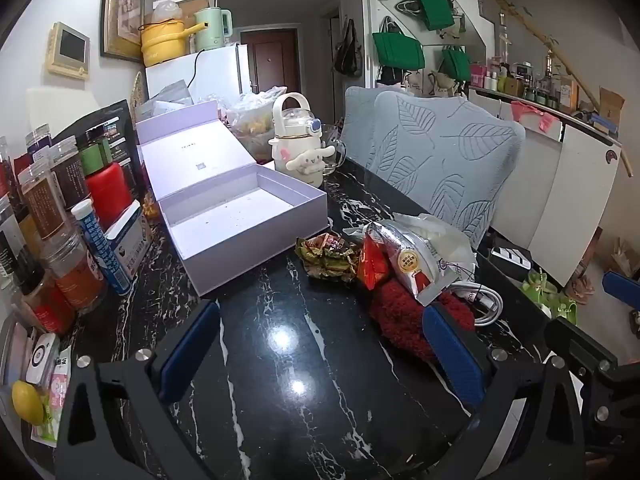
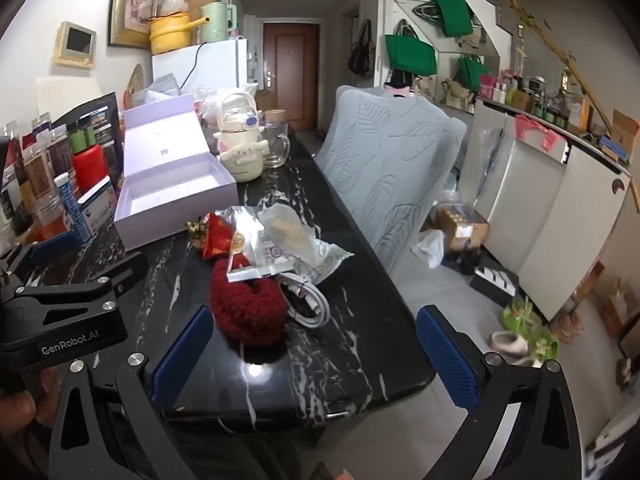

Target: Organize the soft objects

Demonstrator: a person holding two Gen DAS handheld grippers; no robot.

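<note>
A dark red fuzzy soft item (image 1: 400, 322) (image 2: 248, 304) lies on the black marble table (image 1: 280, 320), partly under a silver and red snack packet (image 1: 412, 256) (image 2: 248, 252). A pile of green sweet wrappers (image 1: 326, 256) sits to its left. An open, empty lavender box (image 1: 244, 216) (image 2: 176, 196) stands further back on the left. My left gripper (image 1: 320, 352) is open over bare table, its right pad close to the fuzzy item. My right gripper (image 2: 316, 356) is open near the table's front corner, with the fuzzy item just beyond its left pad. Neither gripper holds anything.
A coiled white cable (image 2: 310, 300) lies beside the fuzzy item. Jars and bottles (image 1: 60, 216) crowd the left edge. A cream character bottle (image 1: 298, 140) and a glass mug (image 2: 276, 146) stand behind the box. Grey leaf-patterned chair backs (image 1: 440, 160) line the right side.
</note>
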